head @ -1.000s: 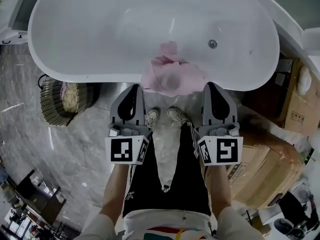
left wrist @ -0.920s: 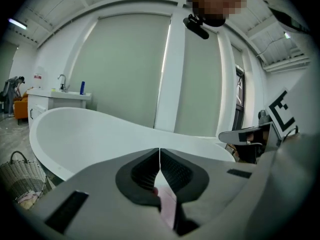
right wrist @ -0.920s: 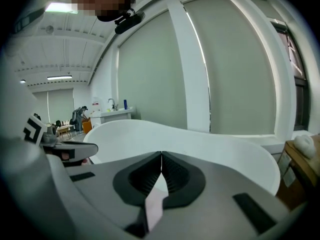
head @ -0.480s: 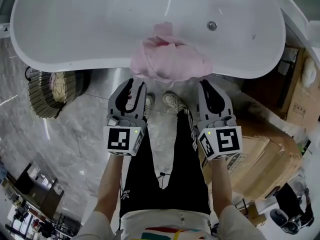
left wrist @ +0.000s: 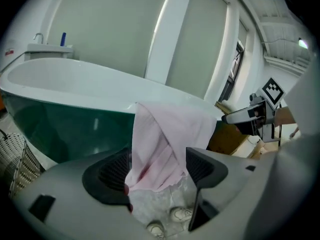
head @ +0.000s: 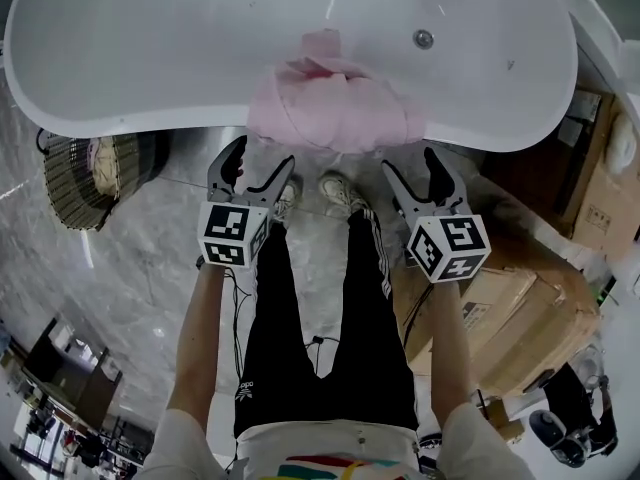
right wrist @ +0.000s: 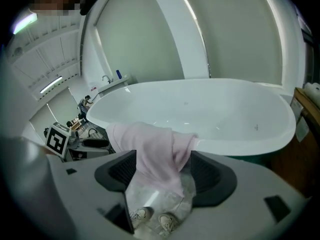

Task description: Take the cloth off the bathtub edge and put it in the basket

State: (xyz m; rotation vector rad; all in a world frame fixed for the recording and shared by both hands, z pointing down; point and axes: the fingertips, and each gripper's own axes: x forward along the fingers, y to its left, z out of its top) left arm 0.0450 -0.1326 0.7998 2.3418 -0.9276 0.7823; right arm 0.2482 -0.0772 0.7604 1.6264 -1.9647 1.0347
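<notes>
Cloth (head: pixel 335 108): pink, soft, crumpled, draped over near rim of glossy white oval bathtub (head: pixel 150 58). Left claw (head: pixel 260 160), right claw (head: pixel 412 164): jaws opening, hanging folds framed between ribbed black pads, unclamped. Woven basket (head: pixel 68 196): on marbled floor, left.

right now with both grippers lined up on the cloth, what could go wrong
1. Left gripper and right gripper are opening their jaws with the cloth framed between but not pinched; closing on just its hanging fold may let it slide into the bathtub or onto the floor.
2. The basket sits off to the left, tucked partly under the tub's rim and already holding something, so the drop could miss.
</notes>
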